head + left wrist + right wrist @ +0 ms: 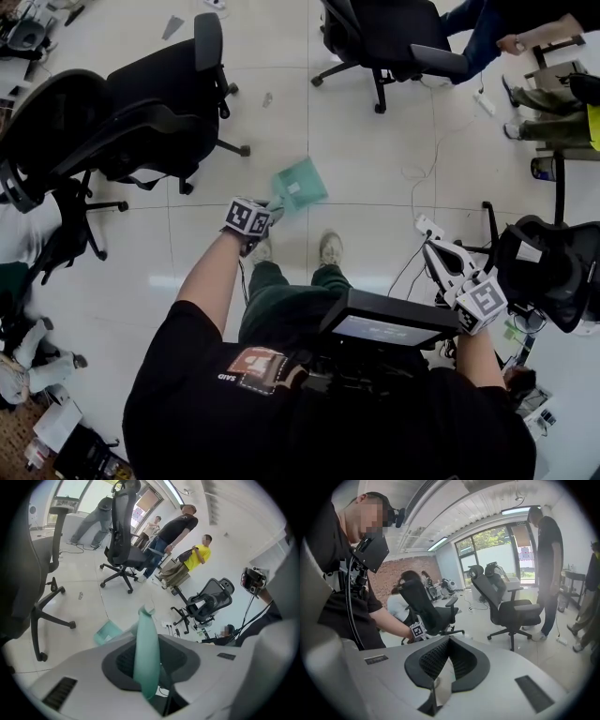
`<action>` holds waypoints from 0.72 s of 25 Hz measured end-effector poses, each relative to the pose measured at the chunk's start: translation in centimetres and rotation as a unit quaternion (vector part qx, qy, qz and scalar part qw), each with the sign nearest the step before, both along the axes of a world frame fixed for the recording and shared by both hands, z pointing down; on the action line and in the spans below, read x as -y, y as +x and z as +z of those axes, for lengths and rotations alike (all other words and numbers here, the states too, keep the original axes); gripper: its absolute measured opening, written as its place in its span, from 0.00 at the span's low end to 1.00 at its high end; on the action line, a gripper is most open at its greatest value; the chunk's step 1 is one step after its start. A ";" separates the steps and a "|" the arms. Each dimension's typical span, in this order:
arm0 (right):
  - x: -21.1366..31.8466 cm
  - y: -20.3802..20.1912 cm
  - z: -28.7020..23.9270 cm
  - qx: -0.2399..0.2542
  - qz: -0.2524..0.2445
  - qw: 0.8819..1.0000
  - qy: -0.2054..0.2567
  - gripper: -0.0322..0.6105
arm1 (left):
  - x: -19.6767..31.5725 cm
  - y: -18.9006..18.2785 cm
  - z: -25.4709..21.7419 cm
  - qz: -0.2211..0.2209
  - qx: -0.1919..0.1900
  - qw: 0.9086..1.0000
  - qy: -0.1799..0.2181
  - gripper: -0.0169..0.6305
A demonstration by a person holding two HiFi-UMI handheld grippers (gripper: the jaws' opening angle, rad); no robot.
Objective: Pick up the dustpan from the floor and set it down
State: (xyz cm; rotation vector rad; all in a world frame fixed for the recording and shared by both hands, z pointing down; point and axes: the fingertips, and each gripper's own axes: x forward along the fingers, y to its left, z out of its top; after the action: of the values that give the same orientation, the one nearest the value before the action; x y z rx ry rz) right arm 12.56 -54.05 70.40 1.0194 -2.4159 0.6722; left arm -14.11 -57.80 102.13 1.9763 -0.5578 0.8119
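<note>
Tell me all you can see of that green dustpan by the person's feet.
The dustpan is pale teal, plastic by its look: a flat squarish scoop with a pale patch inside, and a long narrow handle with a loop-like tip. It is over the white tiled floor, just ahead of the person's shoes, scoop pointing away. The left gripper is closed on the handle; nothing else visibly touches it. Whether the scoop rests on the floor is unclear.

We see a black office chair (141,112) on the tiled floor (366,141). A second chair (384,37) stands beyond it, and a power strip (428,227) lies to our right.
</note>
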 end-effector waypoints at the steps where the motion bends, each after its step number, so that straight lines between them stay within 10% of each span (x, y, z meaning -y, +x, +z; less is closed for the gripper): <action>1: 0.0 -0.1 -0.3 0.000 0.000 1.000 0.002 0.06 | 0.0 0.0 -0.7 -0.003 -0.012 1.000 0.002 0.20; 9: 0.3 -0.7 -4.7 0.023 -0.001 0.999 0.035 0.06 | 0.5 0.7 -15.0 -0.062 -0.155 0.985 0.029 0.14; 18: 0.5 -0.6 -15.5 0.062 -0.013 0.992 0.105 0.06 | -1.6 0.1 -37.9 -0.079 -0.218 0.965 0.125 0.13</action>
State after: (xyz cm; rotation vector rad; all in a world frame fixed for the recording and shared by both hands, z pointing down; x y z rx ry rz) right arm 11.98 -54.50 54.93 1.0519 -2.6488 0.4936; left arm -13.97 -56.16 64.20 2.2192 -0.5631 0.1993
